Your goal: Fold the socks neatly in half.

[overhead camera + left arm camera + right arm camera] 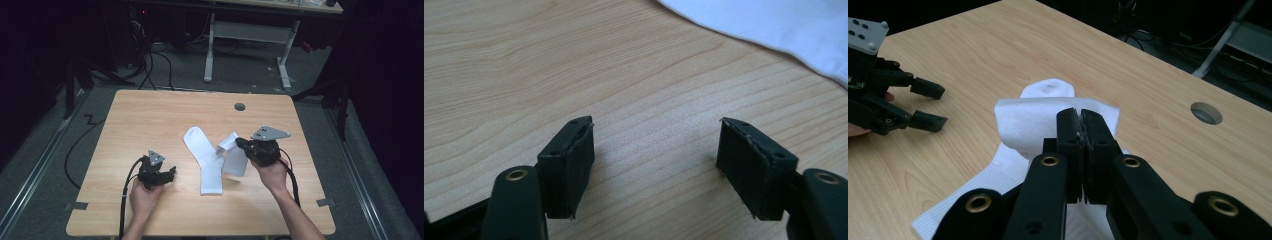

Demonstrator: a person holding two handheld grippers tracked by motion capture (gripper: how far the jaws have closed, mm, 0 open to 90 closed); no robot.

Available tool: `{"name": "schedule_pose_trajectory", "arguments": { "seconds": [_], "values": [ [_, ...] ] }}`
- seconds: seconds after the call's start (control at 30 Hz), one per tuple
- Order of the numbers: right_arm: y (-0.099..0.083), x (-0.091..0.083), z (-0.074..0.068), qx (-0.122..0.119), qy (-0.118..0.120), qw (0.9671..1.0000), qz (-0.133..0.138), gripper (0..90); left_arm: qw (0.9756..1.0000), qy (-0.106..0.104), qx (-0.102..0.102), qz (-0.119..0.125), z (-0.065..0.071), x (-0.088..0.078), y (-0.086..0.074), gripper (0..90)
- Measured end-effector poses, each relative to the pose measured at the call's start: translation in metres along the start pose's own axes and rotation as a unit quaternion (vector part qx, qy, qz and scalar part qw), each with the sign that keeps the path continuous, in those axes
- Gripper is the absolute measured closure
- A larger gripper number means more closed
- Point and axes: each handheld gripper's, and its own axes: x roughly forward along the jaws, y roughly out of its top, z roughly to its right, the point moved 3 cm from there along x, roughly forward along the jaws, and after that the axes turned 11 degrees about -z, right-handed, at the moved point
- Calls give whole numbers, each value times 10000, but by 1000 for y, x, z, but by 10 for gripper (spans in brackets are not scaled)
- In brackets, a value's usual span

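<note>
Two white socks are on the wooden table [150, 115]. One sock [204, 160] lies flat near the middle, toe away from me; its toe [1049, 89] and ribbed cuff [955, 210] appear in the right gripper view. My right gripper [239, 143] [1081, 114] is shut on the second sock [234, 156], whose pinched end is raised off the table and folded over [1023, 122]. My left gripper [172, 173] [656, 127] [940, 106] rests low over bare wood left of the flat sock, open with nothing between its jaws. An edge of the flat sock [774, 25] lies just beyond it.
A round cable hole [240, 106] [1206, 112] sits near the table's far edge. Tape marks [76, 205] are stuck near the front corners. Beyond the table, on the dark floor, are cables [150, 65] and a white desk frame [250, 35].
</note>
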Motion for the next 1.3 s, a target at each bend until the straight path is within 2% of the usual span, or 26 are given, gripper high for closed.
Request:
{"name": "schedule_pose_trajectory", "arguments": {
  "seconds": [0.37,0.5,0.7,0.87,1.0,1.13,1.3],
  "values": [
    [4,-1,-19,-74,244,9996,124,880,10000,-41,71,14,1,0,1,357],
    [8,1,-29,-83,386,9991,173,880,10000,-41,72,14,1,0,1,359],
    [11,9,-50,-251,595,9978,146,880,10000,-13,54,3,0,0,1,336],
    [9,9,-62,-315,727,9967,173,880,10000,-9,45,1,0,0,1,325],
    [6,11,-66,-346,799,9962,105,880,10000,-4,36,-2,0,1,1,319],
    [4,14,-67,-278,880,9957,71,880,10000,-15,23,-13,0,1,1,311],
    [2,21,-69,-352,775,9964,-5,880,10000,-39,53,-31,1,1,1,278]
  ]
}}
